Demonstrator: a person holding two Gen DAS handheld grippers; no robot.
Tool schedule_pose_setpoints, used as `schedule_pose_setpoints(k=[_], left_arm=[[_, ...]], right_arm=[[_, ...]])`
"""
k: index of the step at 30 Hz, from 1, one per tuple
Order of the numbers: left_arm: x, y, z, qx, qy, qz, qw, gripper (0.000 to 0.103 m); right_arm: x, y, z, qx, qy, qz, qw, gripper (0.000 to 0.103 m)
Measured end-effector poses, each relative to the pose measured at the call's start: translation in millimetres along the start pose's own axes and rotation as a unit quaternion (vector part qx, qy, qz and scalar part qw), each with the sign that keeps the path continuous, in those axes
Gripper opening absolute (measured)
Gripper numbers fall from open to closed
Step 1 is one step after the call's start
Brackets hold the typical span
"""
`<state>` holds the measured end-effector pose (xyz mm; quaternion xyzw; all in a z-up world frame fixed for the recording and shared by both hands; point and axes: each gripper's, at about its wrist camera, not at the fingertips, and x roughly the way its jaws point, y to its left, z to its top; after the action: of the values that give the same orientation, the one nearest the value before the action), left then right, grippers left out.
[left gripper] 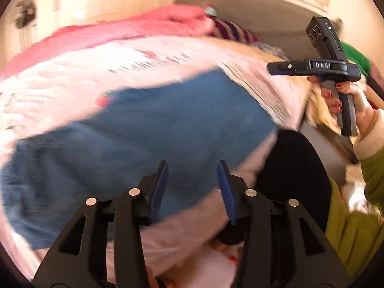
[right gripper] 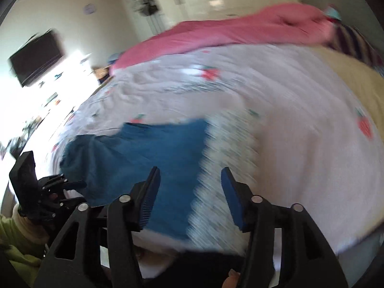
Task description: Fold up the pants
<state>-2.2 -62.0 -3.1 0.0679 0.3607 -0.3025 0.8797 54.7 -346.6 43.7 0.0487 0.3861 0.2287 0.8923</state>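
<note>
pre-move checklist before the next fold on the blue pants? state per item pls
1. Left tongs empty, jaws apart: ok.
2. Right tongs empty, jaws apart: ok.
3. Blue pants lying on the bedspread, not held: ok.
4. Pants flat and already folded: cannot tell, both views are motion-blurred.
5. Pink blanket apart from the pants: ok.
6. The two tongs apart from each other: ok, each shows at the far side of the other's view.
</note>
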Motion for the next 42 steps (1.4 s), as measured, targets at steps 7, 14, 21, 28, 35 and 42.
schedule_pose_setpoints(k=[7,14,21,28,35,42], left_arm=[[-13,74,-4,-0.084,0.000,0.118,0.9895,0.049],[-7,107,-27,-0.137,0.019,0.112,0.9840,0.049],[-9,113,-30,-0.147,0.012,0.106,0.9834,0.049],[-4,111,-31,-0.143,0.016,0.113,0.9831,0.049],[-10,107,-28,-0.144,0.006,0.119,0.9823,0.049],[-18,78,10,-0.122,-0.023,0.100,0.9872,0.060]], right_arm=[[142,77,82,-0.088,0.097,0.080,0.988,0.053],[227,89,97,-0.064,0.214,0.094,0.970,0.013],[246,96,108,-0.080,0.178,0.045,0.980,0.003],[244,79,98,-0.055,0.139,0.033,0.988,0.024],[115,21,83,0.016,0.006,0.029,0.999,0.051],[41,-22,28,0.038,-0.023,-0.068,0.997,0.059]])
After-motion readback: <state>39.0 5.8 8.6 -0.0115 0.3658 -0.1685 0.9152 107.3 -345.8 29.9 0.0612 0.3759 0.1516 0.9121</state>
